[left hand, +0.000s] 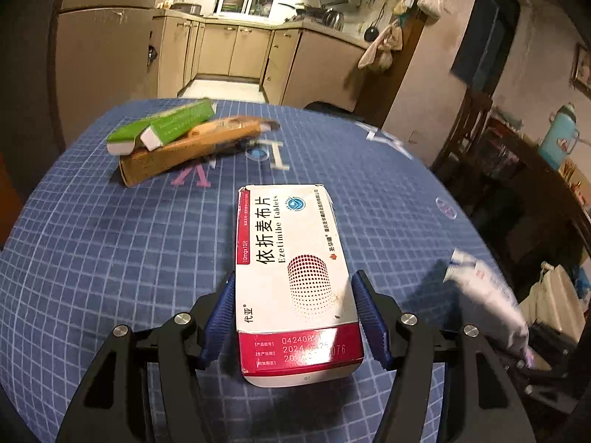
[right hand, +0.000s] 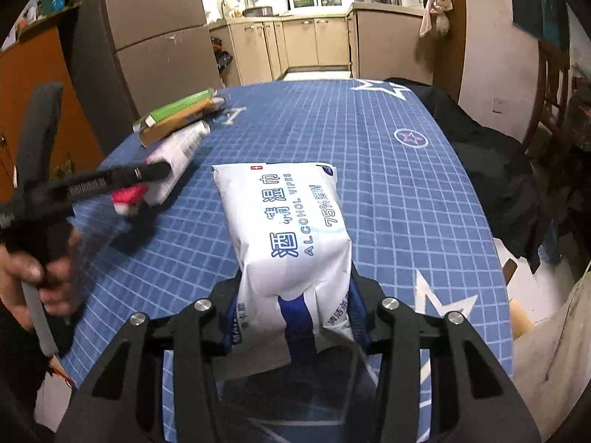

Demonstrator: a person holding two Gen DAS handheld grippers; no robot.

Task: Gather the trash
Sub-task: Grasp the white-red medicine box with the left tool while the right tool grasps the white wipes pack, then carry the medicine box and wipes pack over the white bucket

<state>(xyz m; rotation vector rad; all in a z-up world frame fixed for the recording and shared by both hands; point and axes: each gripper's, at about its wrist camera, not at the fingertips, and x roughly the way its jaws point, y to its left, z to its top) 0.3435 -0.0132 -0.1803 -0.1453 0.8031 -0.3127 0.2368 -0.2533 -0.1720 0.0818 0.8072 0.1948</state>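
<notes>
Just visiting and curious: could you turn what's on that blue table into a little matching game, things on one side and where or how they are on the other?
Things:
1. white and red tablet box
2. alcohol wipes pack
3. green boxes
4. brown carton

Places or states:
A. lying under the green boxes
B. squeezed in the right hand-held gripper
C. stacked on top at the far end of the table
D. between the pads of the left hand-held gripper

Pairs: 1-D, 2-B, 3-C, 4-A
</notes>
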